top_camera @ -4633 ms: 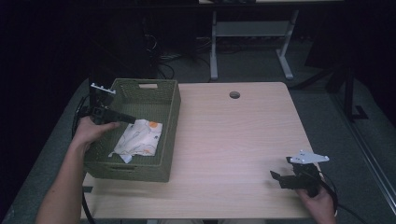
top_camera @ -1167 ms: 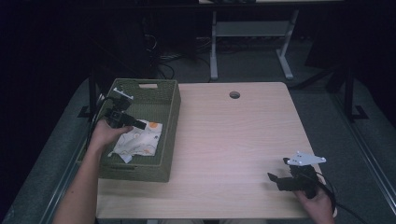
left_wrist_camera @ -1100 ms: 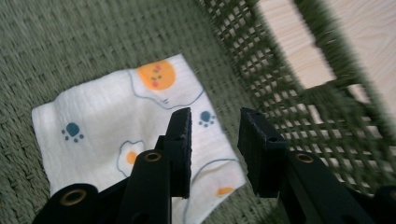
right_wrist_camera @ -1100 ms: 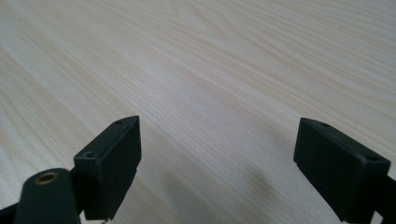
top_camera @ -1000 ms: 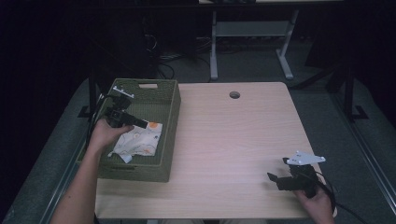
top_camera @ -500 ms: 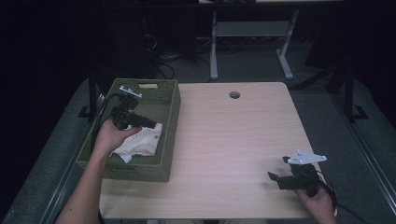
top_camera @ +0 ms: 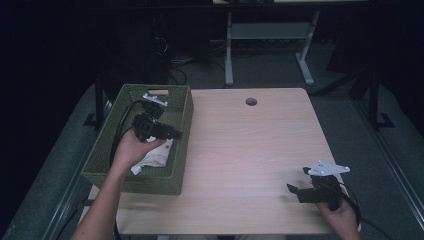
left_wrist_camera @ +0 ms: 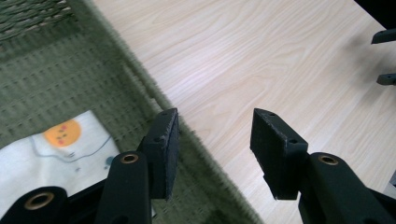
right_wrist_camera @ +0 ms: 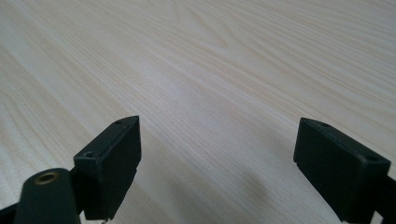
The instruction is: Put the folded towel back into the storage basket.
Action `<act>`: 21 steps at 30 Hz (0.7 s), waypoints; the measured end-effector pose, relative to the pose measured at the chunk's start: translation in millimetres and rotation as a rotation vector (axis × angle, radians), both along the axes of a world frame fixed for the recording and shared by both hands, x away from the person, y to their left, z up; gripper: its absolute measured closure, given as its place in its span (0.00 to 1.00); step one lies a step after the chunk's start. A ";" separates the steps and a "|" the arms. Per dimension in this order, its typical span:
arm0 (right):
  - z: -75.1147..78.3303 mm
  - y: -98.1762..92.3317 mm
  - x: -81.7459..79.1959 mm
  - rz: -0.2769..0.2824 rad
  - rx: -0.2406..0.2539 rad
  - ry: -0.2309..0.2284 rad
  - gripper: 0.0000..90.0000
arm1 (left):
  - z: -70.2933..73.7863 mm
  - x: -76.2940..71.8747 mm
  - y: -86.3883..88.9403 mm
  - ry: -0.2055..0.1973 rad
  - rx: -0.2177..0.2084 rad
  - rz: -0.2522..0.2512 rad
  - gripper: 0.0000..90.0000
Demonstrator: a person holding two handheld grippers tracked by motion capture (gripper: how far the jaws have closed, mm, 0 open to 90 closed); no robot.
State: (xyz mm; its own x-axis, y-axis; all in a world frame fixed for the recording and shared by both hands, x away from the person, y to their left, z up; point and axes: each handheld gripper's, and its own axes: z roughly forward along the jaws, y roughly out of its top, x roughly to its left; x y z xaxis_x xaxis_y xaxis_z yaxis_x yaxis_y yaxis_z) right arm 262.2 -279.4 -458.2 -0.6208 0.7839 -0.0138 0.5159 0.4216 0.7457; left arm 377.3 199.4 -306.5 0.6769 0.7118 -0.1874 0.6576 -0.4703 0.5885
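Woven green basket point(top_camera: 176, 131) wall lies under the left tongs point(left_wrist_camera: 212, 140), which gape empty. White cloth point(left_wrist_camera: 51, 154) sits left of them, so they should drop there. Right tongs point(right_wrist_camera: 217, 156) rest wide open, empty, on the desk point(top_camera: 250, 150).

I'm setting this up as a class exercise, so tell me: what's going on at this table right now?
A person sits at a light wooden table with a two-jaw gripper in each hand. The left gripper is held over the right-hand wall of a green woven basket, jaws open and holding nothing. A white cloth with a small printed drawing lies inside the basket. The right gripper sits low over bare tabletop near the table's front right corner, jaws wide open and holding nothing.
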 end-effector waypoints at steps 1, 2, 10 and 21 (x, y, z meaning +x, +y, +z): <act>-0.1 0.3 -0.1 0.000 0.000 0.001 0.16 | -0.3 -1.2 -3.3 -0.003 -0.004 -0.002 0.57; -0.1 0.4 -0.2 -0.001 -0.001 0.002 0.16 | -0.1 -2.1 -5.4 -0.004 -0.005 -0.008 0.57; 2.3 -1.5 -1.8 -0.003 0.005 -0.011 0.16 | 2.6 -13.9 -33.8 -0.036 -0.011 -0.059 0.56; 2.8 -4.3 -2.6 -0.008 0.005 -0.011 0.16 | -11.3 -21.3 -64.0 -0.022 -0.001 -0.095 0.51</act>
